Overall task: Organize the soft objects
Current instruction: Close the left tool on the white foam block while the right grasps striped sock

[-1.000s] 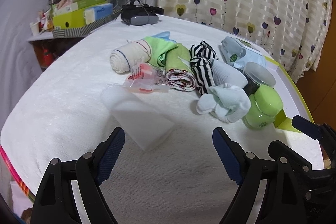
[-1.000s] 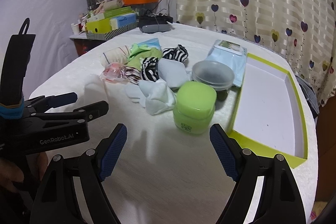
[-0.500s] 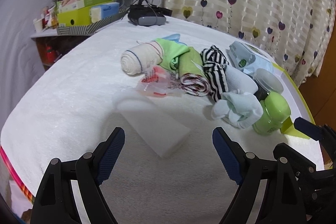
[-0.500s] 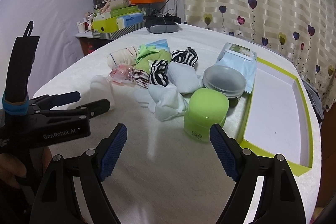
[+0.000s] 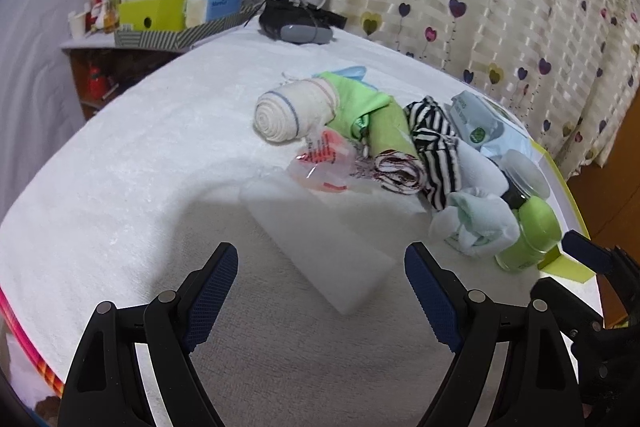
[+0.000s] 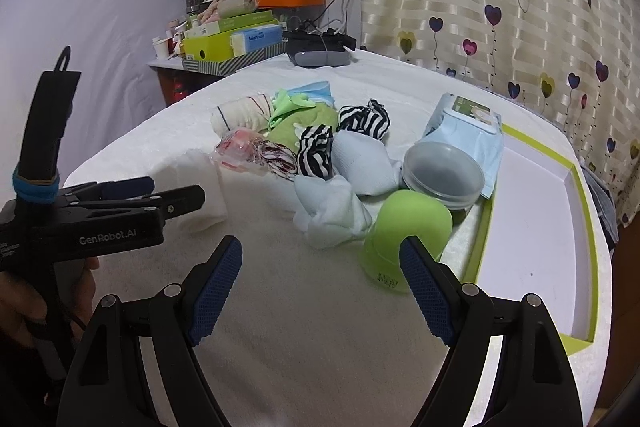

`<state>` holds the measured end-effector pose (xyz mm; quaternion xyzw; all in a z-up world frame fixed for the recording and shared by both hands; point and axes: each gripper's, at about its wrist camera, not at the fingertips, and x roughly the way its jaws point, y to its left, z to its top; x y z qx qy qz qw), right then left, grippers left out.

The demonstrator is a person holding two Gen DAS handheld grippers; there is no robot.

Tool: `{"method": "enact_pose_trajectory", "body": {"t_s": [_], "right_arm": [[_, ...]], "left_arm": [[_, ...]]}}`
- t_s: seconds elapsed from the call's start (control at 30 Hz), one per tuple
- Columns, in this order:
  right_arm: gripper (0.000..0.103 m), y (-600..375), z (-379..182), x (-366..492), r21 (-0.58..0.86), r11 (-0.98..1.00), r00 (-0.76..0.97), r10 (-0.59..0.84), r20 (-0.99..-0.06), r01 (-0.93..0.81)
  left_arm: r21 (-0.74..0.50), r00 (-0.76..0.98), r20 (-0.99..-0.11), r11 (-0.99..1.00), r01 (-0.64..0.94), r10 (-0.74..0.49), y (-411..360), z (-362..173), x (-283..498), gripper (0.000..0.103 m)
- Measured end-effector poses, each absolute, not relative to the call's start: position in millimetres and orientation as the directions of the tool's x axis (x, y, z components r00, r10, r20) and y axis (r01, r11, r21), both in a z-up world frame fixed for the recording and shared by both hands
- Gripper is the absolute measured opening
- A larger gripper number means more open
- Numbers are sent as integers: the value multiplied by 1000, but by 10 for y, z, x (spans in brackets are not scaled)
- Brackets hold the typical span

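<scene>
Left gripper (image 5: 320, 291) spread, empty, white block (image 5: 320, 251) ahead; right gripper (image 6: 320, 287) spread, green jar (image 6: 404, 231) crowding sock pile (image 6: 332, 211).

Your left wrist view looks down and forward over the white table (image 5: 120, 155), low and close, facing the curtain (image 5: 500, 7) and shelf (image 5: 168, 7). Your right wrist view sits further right, same slant and heading, with the tray (image 6: 536, 211) at its right. Both share the sock pile (image 5: 400, 147) (image 6: 320, 147), green jar (image 5: 532, 231) (image 6: 404, 227) and white block (image 5: 320, 243) (image 6: 204, 195). Each view catches the other gripper at its edge.
</scene>
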<state>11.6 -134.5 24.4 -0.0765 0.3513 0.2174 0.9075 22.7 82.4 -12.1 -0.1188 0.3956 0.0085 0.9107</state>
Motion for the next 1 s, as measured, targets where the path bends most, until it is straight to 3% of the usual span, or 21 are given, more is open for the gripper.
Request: {"method": "enact_pose_trajectory", "body": {"t_s": [0.23, 0.3, 0.6, 0.93, 1.0], "right_arm": [[81, -1349, 225, 166, 11, 898, 657, 330, -678, -439], [81, -1349, 233, 173, 8, 899, 659, 328, -677, -439], [81, -1320, 256, 279, 4, 900, 661, 323, -677, -436], [79, -1040, 342, 456, -34, 870, 648, 341, -681, -492], [73, -965, 341, 548, -29, 863, 635, 347, -690, -504]], "left_arm": [[-240, 661, -745, 961, -137, -92, 789, -235, 408, 84], [-233, 653, -752, 962, -143, -85, 762, -262, 460, 71], [-215, 655, -754, 962, -169, -53, 823, -284, 549, 36], [-235, 675, -734, 960, -153, -72, 1003, -245, 398, 25], [-241, 681, -729, 959, -149, -77, 1052, -235, 365, 25]]}}
